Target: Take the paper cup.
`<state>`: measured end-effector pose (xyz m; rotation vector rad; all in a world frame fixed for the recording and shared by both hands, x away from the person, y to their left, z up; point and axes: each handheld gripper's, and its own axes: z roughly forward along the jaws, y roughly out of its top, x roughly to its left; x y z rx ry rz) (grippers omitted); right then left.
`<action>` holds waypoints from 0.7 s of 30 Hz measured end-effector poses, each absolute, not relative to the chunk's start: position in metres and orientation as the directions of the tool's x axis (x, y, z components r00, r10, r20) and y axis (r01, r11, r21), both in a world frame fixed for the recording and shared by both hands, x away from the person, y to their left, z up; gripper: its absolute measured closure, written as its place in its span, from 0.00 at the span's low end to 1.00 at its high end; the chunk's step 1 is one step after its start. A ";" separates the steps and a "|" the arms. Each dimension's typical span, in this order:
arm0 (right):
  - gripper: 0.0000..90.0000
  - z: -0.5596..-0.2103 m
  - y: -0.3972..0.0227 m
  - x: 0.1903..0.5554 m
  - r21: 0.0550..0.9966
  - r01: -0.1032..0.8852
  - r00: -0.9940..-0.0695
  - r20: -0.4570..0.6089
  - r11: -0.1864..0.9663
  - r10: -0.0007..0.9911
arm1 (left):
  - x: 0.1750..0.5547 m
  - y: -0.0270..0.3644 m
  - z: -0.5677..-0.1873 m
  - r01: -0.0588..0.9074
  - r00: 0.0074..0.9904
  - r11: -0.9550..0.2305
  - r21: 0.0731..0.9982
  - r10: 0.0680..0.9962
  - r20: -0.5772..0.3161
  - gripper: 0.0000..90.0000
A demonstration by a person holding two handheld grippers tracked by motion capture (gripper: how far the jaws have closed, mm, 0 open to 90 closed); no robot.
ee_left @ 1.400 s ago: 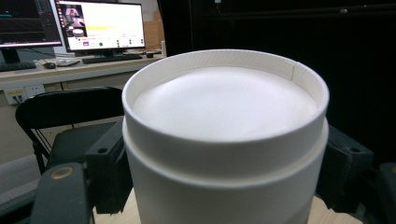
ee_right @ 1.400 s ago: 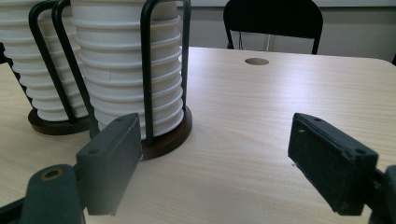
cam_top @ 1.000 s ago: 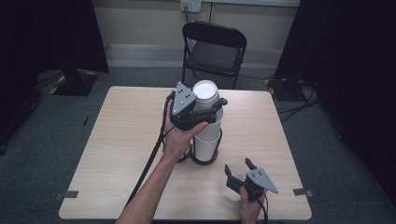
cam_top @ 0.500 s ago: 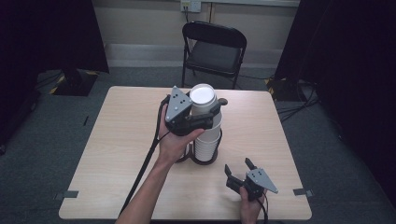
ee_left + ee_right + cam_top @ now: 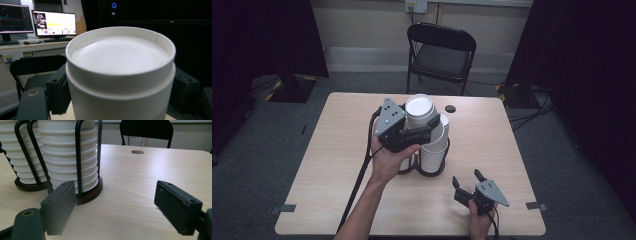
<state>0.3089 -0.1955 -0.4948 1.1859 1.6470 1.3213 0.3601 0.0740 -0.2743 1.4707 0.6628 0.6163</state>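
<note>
We held a cup [image 5: 421,111] upside down in the left gripper [image 5: 424,131], above the stacks in the rack [image 5: 432,169]. The right gripper [image 5: 467,180] rested wide open on the desk [image 5: 337,150]. A tilted cup could snag the rack's bars.

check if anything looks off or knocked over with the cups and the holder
Nothing stands out. The stacks of white cups sit upright inside the black wire holder on the table. The left gripper holds one upside-down cup above them; nothing looks spilled or dented.
</note>
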 end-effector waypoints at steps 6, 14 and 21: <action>0.19 -0.495 -0.195 0.309 0.973 0.223 -0.332 0.019 0.059 0.943 | 0.351 0.080 -0.280 0.026 0.700 0.006 1.000 0.714 -0.022 0.23; 0.19 -0.495 -0.195 0.308 0.974 0.221 -0.330 0.019 0.058 0.944 | 0.339 0.085 -0.294 0.035 0.703 0.015 0.999 0.711 -0.035 0.23; 0.19 -0.495 -0.195 0.308 0.975 0.217 -0.330 0.020 0.055 0.944 | 0.330 0.088 -0.300 0.056 0.712 0.031 0.998 0.699 -0.062 0.23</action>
